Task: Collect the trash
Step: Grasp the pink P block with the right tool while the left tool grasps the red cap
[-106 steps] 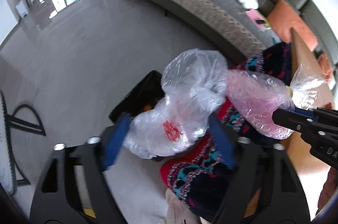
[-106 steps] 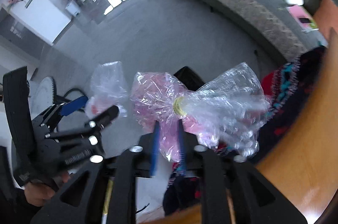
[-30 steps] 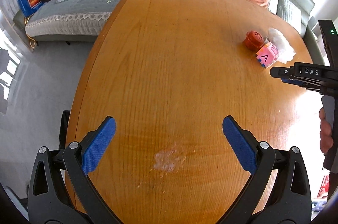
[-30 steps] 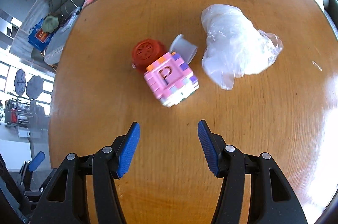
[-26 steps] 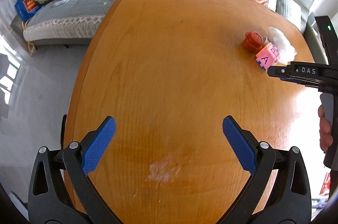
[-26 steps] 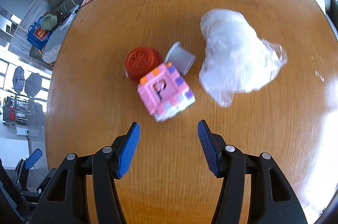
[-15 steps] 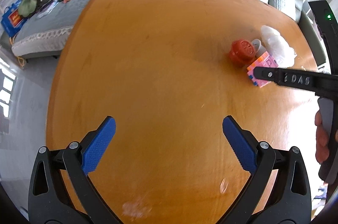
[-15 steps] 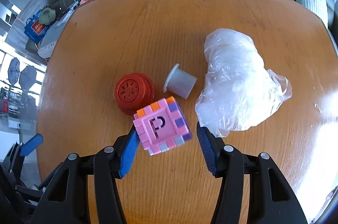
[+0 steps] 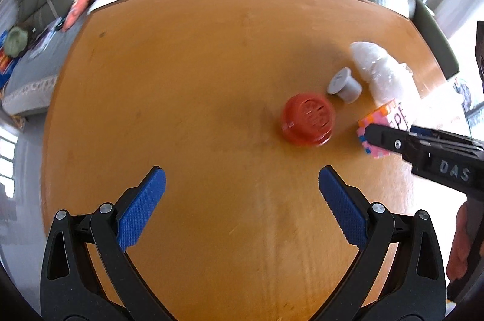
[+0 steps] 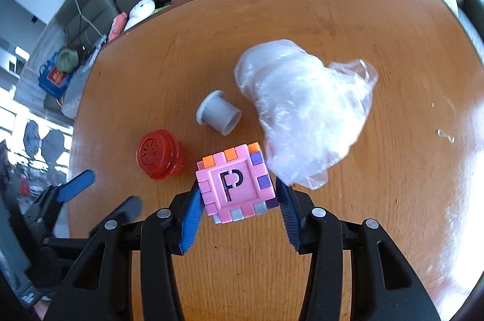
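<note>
The right hand-held gripper (image 10: 237, 207) has its pads around the cube (image 10: 236, 188), seemingly just touching, so it may grab a toy while the bag (image 10: 302, 115), just ahead-right, goes uncollected; the left hand-held gripper (image 9: 242, 200) hangs spread over bare tabletop (image 9: 181, 79).

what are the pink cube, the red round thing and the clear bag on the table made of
Pink cube: looks like foam or soft plastic, matte, built from interlocking notched panels with a cut-out P.
Red round thing: translucent hard plastic, glossy, with ribbed sides and a moulded spoke pattern on top.
Clear bag: thin plastic film, crinkled and shiny, see-through at the edges; what is inside cannot be told.
</note>
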A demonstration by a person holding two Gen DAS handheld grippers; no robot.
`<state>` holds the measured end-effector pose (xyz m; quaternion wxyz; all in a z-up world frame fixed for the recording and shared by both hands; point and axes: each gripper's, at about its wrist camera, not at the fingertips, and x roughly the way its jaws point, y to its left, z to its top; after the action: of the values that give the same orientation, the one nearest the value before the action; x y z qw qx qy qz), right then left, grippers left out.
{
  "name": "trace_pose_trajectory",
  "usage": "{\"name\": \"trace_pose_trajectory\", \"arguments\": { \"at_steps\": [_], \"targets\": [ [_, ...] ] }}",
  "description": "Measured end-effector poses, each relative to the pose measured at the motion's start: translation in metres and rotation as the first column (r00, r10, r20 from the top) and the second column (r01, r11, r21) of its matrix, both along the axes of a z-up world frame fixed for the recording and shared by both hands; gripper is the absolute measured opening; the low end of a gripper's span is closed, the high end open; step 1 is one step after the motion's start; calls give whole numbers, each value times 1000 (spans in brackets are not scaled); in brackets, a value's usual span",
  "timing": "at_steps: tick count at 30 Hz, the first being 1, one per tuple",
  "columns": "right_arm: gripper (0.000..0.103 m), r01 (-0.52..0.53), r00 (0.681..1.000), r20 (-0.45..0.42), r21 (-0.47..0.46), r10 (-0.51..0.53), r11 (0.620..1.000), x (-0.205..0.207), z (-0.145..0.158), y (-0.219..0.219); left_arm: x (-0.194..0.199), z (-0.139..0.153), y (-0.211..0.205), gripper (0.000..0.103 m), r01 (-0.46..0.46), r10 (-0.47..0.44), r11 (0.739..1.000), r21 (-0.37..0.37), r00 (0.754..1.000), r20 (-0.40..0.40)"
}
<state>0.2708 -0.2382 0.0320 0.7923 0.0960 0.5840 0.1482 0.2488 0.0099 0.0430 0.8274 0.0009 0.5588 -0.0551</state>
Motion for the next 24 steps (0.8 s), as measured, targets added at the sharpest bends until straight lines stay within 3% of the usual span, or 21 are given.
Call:
{"name": "trace_pose_trajectory", "arguments": {
  "at_steps": [16, 19, 20, 21, 24],
  "targets": [
    [48, 51, 999, 9, 1, -51, 999, 3, 5, -11, 33, -7, -37, 96, 90, -99, 992, 85, 989, 107],
    [48, 47, 999, 9, -4, -47, 999, 3, 6, -6, 35, -6, -39, 68, 113, -121, 991, 66, 985, 124],
    [48, 46, 999, 9, -4, -46, 999, 3, 6, -5, 36, -6, -39, 49, 114, -122, 991, 67, 984, 127],
    [48, 46, 999, 8, -5, -46, 999, 2, 6, -3, 37, -7, -39, 41, 114, -122, 991, 76, 985, 121],
    [48, 44, 999, 8, -5, -44, 999, 2, 8, 0, 33, -8, -36, 41, 115, -122, 991, 66, 985, 121]
  ]
}}
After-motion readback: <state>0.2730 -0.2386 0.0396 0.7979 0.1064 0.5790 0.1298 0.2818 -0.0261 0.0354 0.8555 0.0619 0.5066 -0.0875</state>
